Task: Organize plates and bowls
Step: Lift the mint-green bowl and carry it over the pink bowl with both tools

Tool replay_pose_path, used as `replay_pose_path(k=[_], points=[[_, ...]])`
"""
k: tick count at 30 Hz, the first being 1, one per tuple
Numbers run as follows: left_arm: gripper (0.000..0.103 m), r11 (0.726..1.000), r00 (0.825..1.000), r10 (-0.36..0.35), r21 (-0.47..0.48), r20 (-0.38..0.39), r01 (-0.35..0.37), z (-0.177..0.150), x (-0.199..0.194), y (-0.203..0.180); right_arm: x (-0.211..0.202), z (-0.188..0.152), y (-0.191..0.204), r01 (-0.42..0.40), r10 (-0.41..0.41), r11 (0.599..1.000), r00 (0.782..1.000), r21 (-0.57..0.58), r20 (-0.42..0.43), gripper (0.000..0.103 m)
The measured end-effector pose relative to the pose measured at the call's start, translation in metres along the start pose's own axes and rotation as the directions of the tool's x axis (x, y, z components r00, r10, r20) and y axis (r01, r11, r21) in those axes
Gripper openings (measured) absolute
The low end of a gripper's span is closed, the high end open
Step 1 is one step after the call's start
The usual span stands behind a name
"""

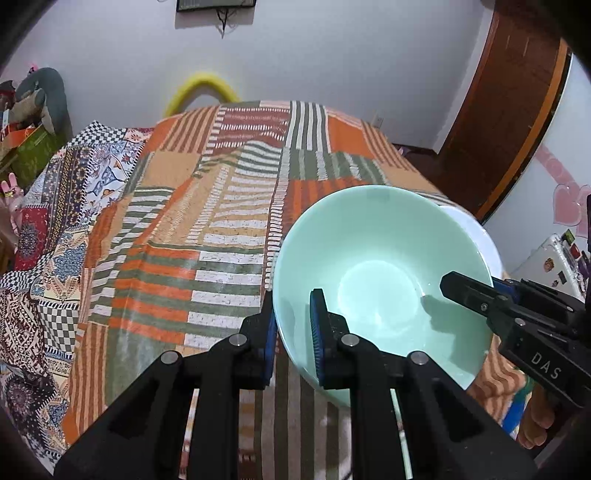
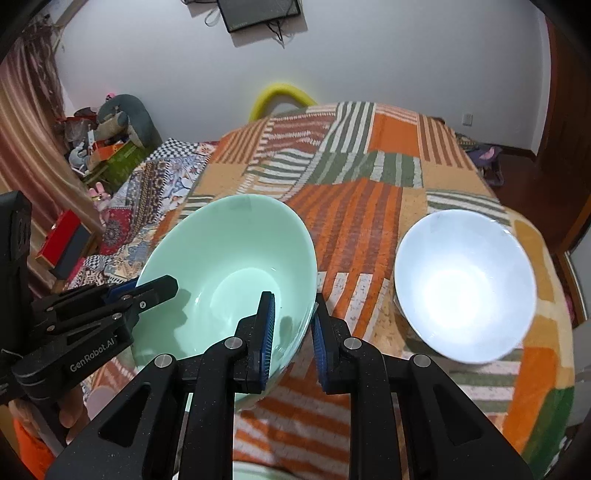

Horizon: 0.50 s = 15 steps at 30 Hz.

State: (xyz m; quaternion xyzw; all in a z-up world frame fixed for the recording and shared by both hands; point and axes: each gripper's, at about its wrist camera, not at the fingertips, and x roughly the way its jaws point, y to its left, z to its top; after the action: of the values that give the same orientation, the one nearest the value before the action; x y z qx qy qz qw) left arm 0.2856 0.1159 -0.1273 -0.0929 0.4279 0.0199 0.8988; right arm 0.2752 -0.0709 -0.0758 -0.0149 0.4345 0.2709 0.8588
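Nearest the lenses, over the striped orange, green and white woven blanket (image 2: 354,221) that covers the bed, both grippers clamp one smooth pale mint-green ceramic bowl (image 2: 229,266) by opposite sides of its rim. The left gripper (image 1: 293,332) has its jaws narrowed onto the bowl's left wall, one blue pad outside and one inside; in the right wrist view the same tool reaches in from the left edge. The right gripper (image 2: 291,328) has its jaws likewise pinched on the bowl's right wall, with one blue ribbed pad inside the bowl and the other outside. The bowl sits tilted, its opening turned toward the cameras, and appears clear of the blanket, though the contact beneath it is hidden. Beside it on the right, apart from it, a glossy white round ceramic bowl (image 2: 465,288) rests upright on the blanket near the bed's right edge. Farther left lies a multicoloured patterned patchwork cloth (image 1: 55,229). Beyond the bed's far end a curved yellow foam tube (image 2: 282,96) stands against the white wall, and a dark flat screen (image 2: 258,13) hangs above.
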Motion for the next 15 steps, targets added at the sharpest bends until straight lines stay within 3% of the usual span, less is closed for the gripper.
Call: replay_pose_path(k=[15], points=[[0.016, 1.000, 0.997, -0.010, 0.012, 0.081, 0.009, -0.038, -0.088, -0.008, -0.059, -0.020, 0.028, -0.035, 0.038, 0.998, 0.996, -0.043, 0.079, 0.018]])
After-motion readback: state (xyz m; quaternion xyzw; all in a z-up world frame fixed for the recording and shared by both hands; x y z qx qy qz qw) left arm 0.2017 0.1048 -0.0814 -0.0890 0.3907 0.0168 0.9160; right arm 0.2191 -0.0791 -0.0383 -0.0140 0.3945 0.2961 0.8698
